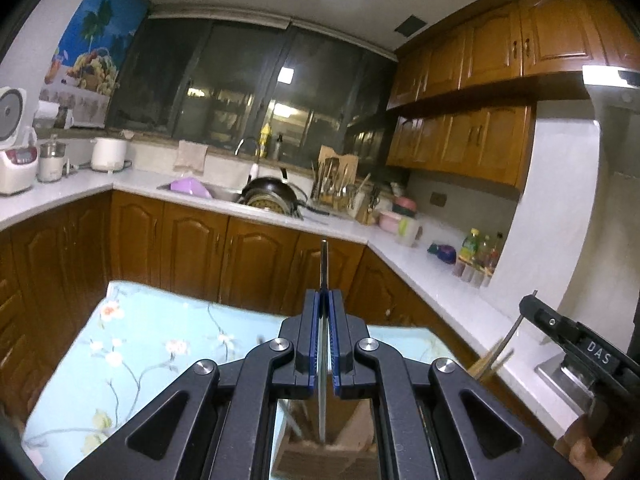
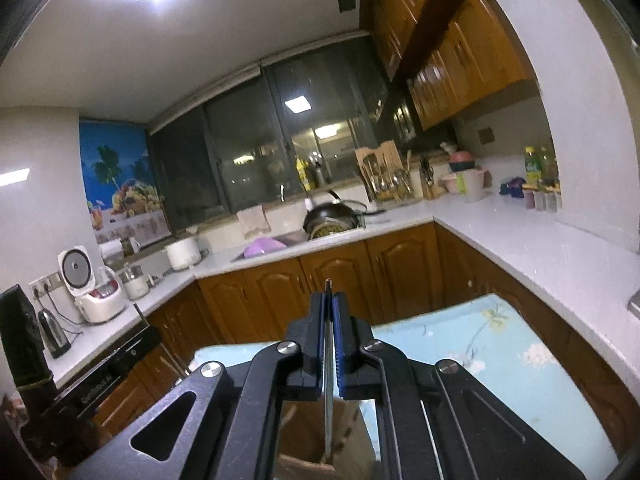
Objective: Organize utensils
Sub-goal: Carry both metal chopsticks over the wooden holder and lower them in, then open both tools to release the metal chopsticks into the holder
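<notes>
Right under the fingers sits a brown wooden holder [image 1: 328,456], slots waiting. The left gripper [image 1: 325,320] is clenched on a thin steel utensil [image 1: 323,264], its tip poking out past the pads; the right gripper [image 2: 329,320] pinches a second slim metal utensil [image 2: 328,412] the same way. Neither is slotted yet, so I'd say the work is underway, not finished. Beyond the fingertips stretches the pale blue floral cloth [image 1: 132,344], nothing blocking the drop.

My view, referenced to sink [image 1: 224,192]: dark wok [image 1: 270,196] at right edge; purple basin [image 1: 188,187] inside; rice cooker [image 1: 14,160] far left; bottles [image 1: 478,248] far right.
</notes>
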